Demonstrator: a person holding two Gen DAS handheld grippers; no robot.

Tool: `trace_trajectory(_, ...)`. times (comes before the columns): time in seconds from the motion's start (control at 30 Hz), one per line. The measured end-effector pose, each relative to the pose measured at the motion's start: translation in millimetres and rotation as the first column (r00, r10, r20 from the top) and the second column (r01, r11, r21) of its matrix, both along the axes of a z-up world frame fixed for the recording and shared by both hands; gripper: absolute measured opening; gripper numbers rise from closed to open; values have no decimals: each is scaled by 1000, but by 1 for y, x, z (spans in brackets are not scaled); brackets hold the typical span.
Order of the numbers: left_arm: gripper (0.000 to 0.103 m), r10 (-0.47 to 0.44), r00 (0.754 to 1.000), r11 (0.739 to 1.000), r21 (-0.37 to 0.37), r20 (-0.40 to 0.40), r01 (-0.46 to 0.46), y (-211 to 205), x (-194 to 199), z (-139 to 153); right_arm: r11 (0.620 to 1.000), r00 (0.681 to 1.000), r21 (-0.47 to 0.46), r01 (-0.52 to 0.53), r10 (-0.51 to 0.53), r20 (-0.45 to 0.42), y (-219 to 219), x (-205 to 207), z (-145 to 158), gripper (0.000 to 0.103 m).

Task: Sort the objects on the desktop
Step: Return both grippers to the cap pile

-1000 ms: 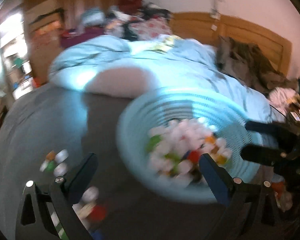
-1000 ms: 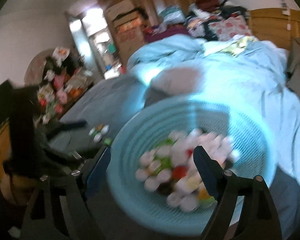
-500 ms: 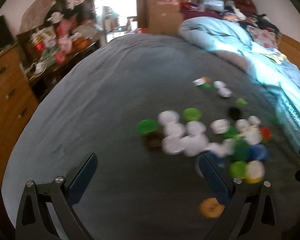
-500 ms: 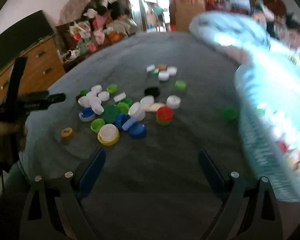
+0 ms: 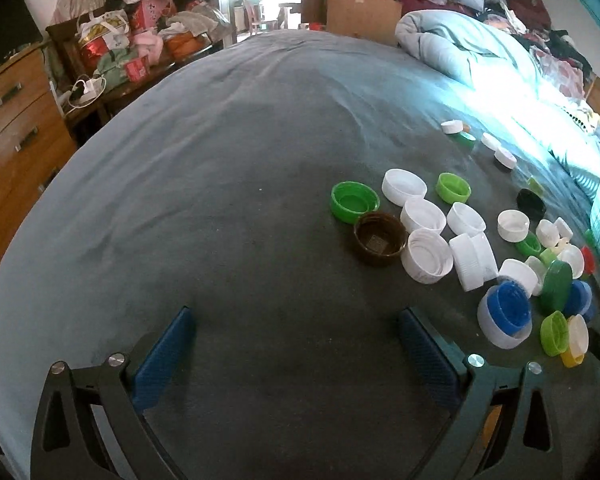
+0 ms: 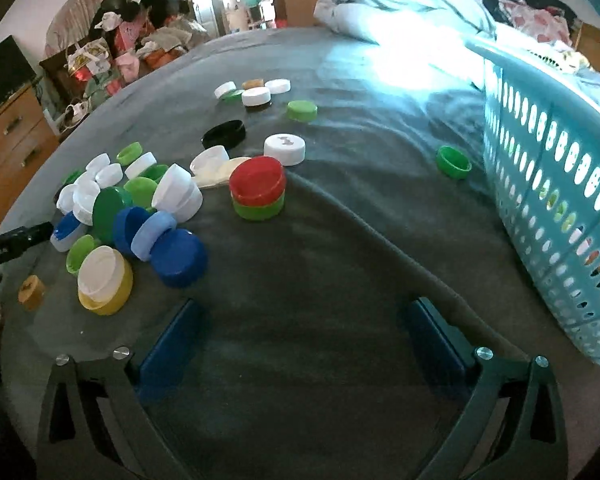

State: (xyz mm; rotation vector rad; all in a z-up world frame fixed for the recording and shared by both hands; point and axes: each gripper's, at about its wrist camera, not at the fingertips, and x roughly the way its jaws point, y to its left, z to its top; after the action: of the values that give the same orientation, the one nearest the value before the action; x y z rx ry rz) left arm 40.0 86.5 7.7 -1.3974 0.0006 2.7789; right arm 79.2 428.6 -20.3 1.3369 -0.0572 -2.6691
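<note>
The right gripper has just been opening and now stands spread wide, nothing between its blue pads; only grey bedsheet lies under it. The left gripper is released too, jaws wide apart over bare sheet, touching nothing. Both point steeply down at the bed.

The caps lie loose on the sheet: from the right wrist, a heap at left, with a red cap stacked on a green one beside it; a blue cap sits nearest the left pad, clear of it. The basket stands at right, more caps showing through its holes. From the left wrist the heap lies at right, a brown cap nearest centre. A quilt lies bunched at the far end, a dresser to the left.
</note>
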Motion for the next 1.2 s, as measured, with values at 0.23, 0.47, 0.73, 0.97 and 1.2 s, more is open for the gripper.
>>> trace_trajectory(0.23, 103, -4, 1000, 1000, -12, -3, 4, -2, 2, 0, 1000, 1000, -28, 2, -2, -17, 3, 1, 0, 102)
trace_trajectory(0.47, 103, -6, 1000, 1000, -12, -7, 6, -2, 0, 1, 999, 1000, -37, 1, -2, -17, 2, 0, -1, 102)
trace_trajectory(0.73, 103, -7, 1000, 1000, -10, -8, 7, -2, -1, 1, 999, 1000, -38, 0, -1, -17, 2, -1, 0, 102)
trace_trajectory(0.97, 103, -7, 1000, 1000, -8, -8, 7, -2, -1, 1, 999, 1000, -38, 0, -1, -18, 2, -1, 0, 102)
trace_trajectory(1.2, 103, -8, 1000, 1000, -9, -7, 8, -2, -2, 1, 999, 1000, -38, 0, -1, -18, 1, -1, -1, 102)
